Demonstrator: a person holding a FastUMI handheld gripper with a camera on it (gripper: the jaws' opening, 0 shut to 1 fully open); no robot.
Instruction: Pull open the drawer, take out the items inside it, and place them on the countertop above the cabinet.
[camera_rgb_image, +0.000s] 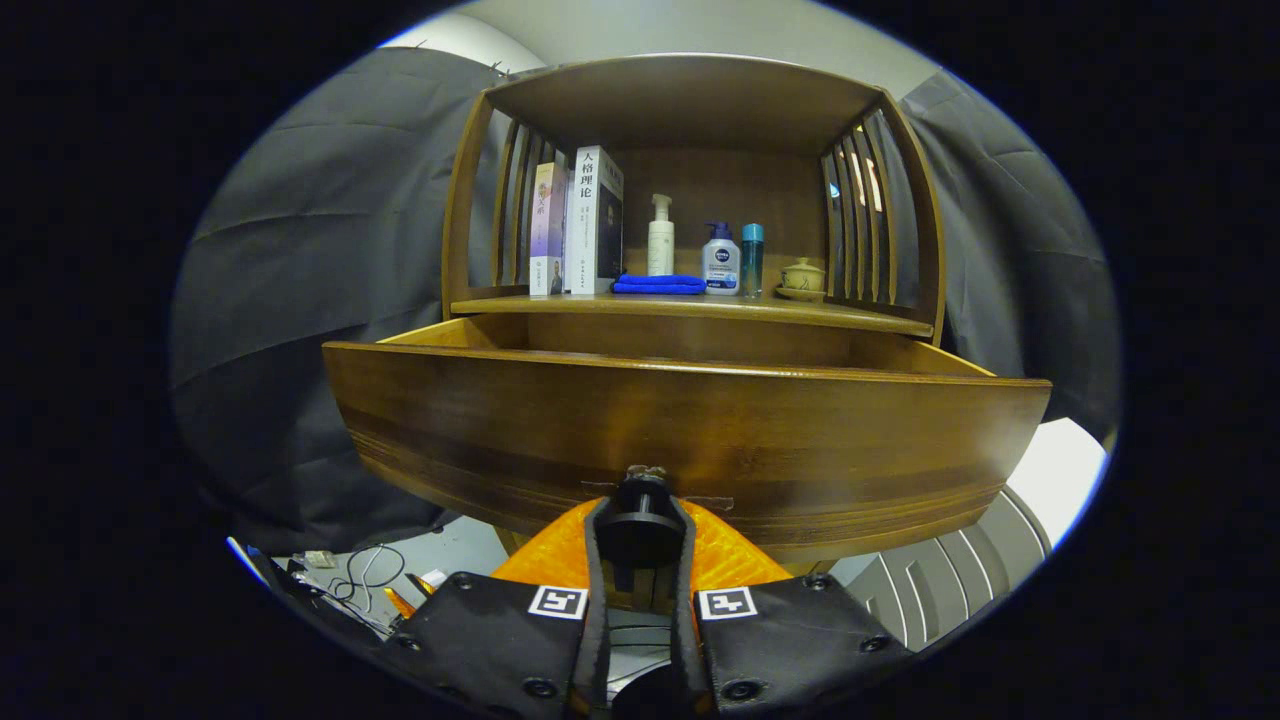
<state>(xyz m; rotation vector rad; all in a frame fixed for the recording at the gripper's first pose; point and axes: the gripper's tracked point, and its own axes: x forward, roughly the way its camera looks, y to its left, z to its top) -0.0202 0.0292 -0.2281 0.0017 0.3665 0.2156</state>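
We see the drawer (690, 440) standing pulled well out of the wooden cabinet (690, 100), its broad dark front panel close ahead of us and bowing across the scene. What lies inside the drawer we cannot tell, since the front panel hides its floor; only the upper inner walls and back show.

Our gripper (640, 525) is at the middle of the lower edge of that front panel. Its two black fingers (597, 560) are drawn in close, nearly parallel, and they press on either side of the round black drawer knob (640, 520), so the tongs are almost closed and have hold of the knob.

Above the drawer runs the countertop (860, 315), a wooden shelf inside the cabinet's open frame. Toward its left end stand two books (580, 225), upright and side by side. Just right of them, near the front edge, lies a folded blue cloth (659, 285). Behind the cloth stands a white pump bottle (660, 237). Right of that is a smaller pump bottle (721, 260) with a dark blue top, and touching or just beside it a slim teal bottle (752, 258). Toward the right end sits a small lidded cup (802, 277) on a saucer.
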